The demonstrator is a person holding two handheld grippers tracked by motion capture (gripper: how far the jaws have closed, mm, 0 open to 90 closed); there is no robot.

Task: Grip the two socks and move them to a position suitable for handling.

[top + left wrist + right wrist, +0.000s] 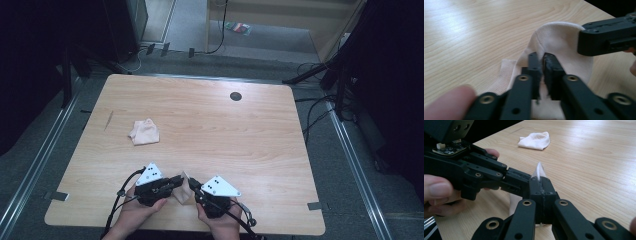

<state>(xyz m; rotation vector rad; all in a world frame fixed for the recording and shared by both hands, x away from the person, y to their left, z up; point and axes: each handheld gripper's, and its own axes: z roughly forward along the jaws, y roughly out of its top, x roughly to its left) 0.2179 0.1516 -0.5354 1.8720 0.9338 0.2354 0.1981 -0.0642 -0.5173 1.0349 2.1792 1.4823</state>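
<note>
A pale pink sock (183, 193) is held up between my two grippers at the table's near edge. My left gripper (180, 182) is shut on the sock's fabric (560, 37), its jaws (541, 60) pinching a fold. My right gripper (193, 186) comes in from the other side and is shut on the same sock, with a thin edge of cloth (539, 171) sticking up above its closed jaws (540, 183). The two grippers almost touch tip to tip. A second, crumpled sock (144, 132) lies apart on the table's left middle, also seen from the right gripper as the crumpled sock (535, 141).
The wooden table (225, 135) has a small black round cap (235, 96) near its far edge. Cables (315, 112) and dark stands ring the table on the floor. Hands grip both tools at the near edge.
</note>
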